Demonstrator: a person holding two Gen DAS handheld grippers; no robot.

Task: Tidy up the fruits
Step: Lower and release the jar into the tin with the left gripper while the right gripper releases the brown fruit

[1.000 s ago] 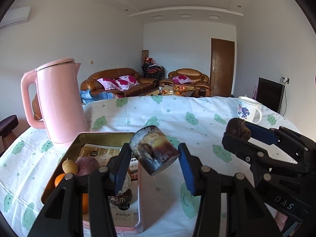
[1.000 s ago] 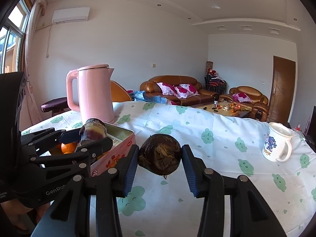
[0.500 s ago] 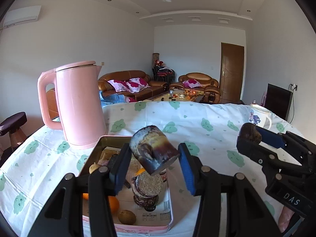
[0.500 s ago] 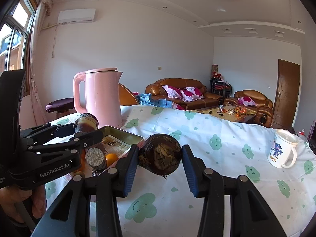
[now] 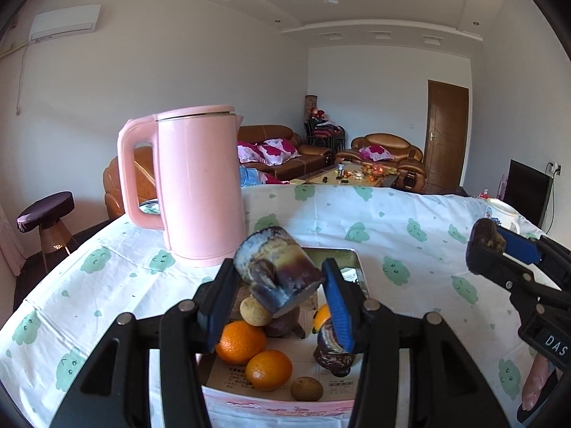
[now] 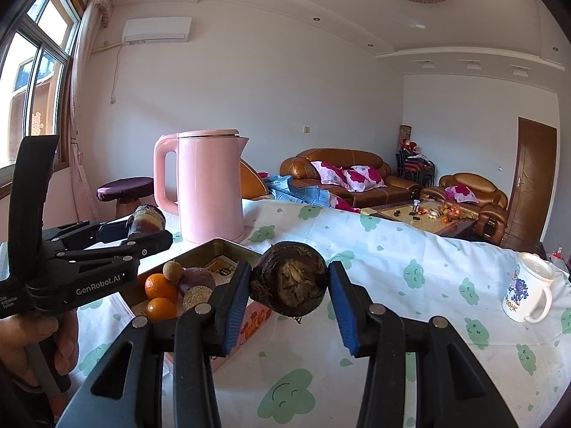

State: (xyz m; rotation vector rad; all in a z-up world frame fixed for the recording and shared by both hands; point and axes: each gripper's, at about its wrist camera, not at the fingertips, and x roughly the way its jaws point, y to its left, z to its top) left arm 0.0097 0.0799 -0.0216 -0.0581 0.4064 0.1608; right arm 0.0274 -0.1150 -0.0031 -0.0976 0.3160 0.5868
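Observation:
My left gripper (image 5: 278, 285) is shut on a dark cut sugarcane piece (image 5: 276, 271) and holds it above the metal tray (image 5: 351, 260). The tray holds two oranges (image 5: 242, 342), small brown round fruits (image 5: 255, 311), a purple fruit and another cane piece (image 5: 333, 351). My right gripper (image 6: 289, 285) is shut on a round dark brown taro-like root (image 6: 288, 283), held above the tablecloth just right of the tray (image 6: 217, 246). The left gripper with its cane piece (image 6: 145, 217) also shows at the left of the right wrist view.
A tall pink kettle (image 5: 200, 185) stands just behind the tray. A white patterned mug (image 6: 528, 292) sits at the table's right side. The white cloth with green prints (image 6: 410, 271) covers the table. Sofas and a coffee table lie beyond.
Both grippers have moved left and back toward the tray, still holding their pieces. The left gripper now hangs over the tray's fruits, and the kettle is nearer the view's centre.

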